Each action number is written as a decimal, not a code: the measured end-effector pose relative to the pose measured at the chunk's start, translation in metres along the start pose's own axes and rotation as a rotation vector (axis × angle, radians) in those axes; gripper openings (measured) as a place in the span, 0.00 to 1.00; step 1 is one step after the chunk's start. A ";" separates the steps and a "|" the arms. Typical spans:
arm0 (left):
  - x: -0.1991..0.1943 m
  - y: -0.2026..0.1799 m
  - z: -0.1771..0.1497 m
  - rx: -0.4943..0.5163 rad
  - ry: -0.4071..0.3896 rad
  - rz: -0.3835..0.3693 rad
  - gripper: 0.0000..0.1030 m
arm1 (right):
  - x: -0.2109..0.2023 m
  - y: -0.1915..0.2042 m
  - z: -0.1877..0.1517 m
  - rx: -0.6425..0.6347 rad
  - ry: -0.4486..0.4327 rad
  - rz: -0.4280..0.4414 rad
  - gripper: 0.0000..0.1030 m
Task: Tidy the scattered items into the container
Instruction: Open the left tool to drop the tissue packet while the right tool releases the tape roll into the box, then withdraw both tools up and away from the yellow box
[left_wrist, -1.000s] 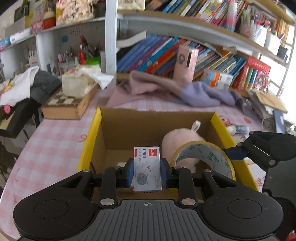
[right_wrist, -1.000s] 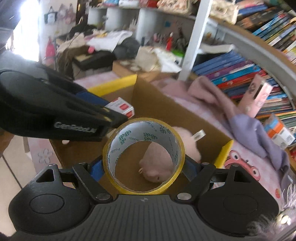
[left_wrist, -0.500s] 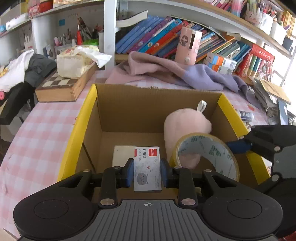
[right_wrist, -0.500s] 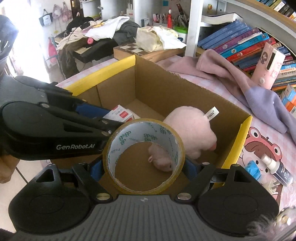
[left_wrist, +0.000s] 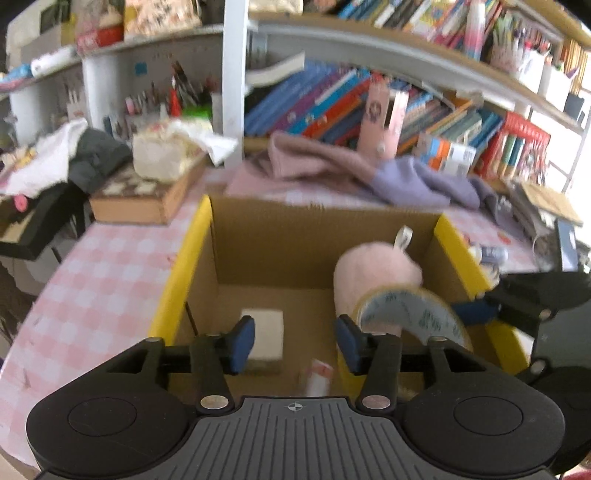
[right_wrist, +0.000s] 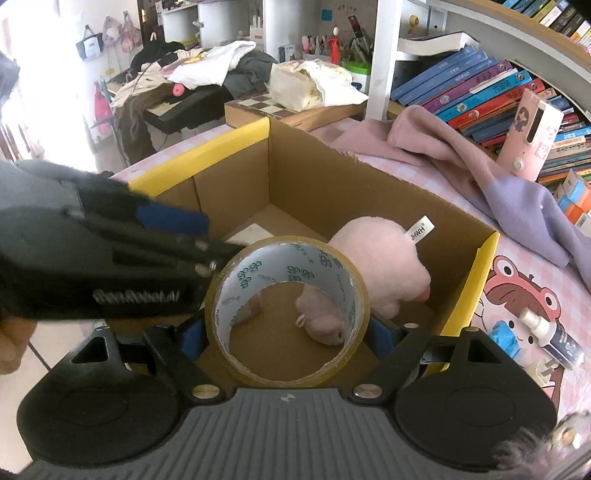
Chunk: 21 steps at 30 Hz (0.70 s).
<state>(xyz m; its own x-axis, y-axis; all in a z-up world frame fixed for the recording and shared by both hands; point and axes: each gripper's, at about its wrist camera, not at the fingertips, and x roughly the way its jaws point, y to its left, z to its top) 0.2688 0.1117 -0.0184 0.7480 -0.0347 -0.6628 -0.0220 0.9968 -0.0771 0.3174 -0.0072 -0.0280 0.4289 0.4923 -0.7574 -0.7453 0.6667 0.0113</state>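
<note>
An open cardboard box (left_wrist: 177, 280) with yellow rims sits on the pink checked table. Inside lie a pink plush toy (left_wrist: 373, 273) and a white flat pad (left_wrist: 264, 332). My left gripper (left_wrist: 295, 343) hangs over the box's near side with its jaws opening and nothing between them. The small staple box (left_wrist: 319, 376) is a blur below them, falling into the box. My right gripper (right_wrist: 286, 330) is shut on a roll of clear tape (right_wrist: 288, 254), held upright above the box (right_wrist: 207, 155) beside the plush toy (right_wrist: 376, 258).
A pink and purple cloth (left_wrist: 369, 173) lies behind the box, with bookshelves beyond. A chessboard case (left_wrist: 144, 195) stands at the back left. A small spray bottle (right_wrist: 550, 336) lies on the frog mat right of the box. A pink case (right_wrist: 528, 136) leans on the books.
My left gripper's jaws have parted and the staple box has dropped out of them into the cardboard box. The right gripper still holds the tape roll in about the same place.
</note>
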 end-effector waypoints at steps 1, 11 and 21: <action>-0.004 0.000 0.001 -0.001 -0.012 0.002 0.50 | -0.002 0.001 0.000 -0.003 -0.005 0.000 0.82; -0.062 -0.010 0.000 -0.013 -0.134 0.013 0.67 | -0.052 0.013 0.006 0.005 -0.158 -0.029 0.86; -0.136 -0.005 -0.019 -0.084 -0.248 0.031 0.83 | -0.124 0.038 -0.009 0.014 -0.319 -0.104 0.86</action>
<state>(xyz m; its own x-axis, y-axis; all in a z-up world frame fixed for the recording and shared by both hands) 0.1546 0.1098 0.0584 0.8856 0.0243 -0.4637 -0.0942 0.9873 -0.1281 0.2312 -0.0474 0.0604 0.6425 0.5699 -0.5122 -0.6829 0.7292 -0.0452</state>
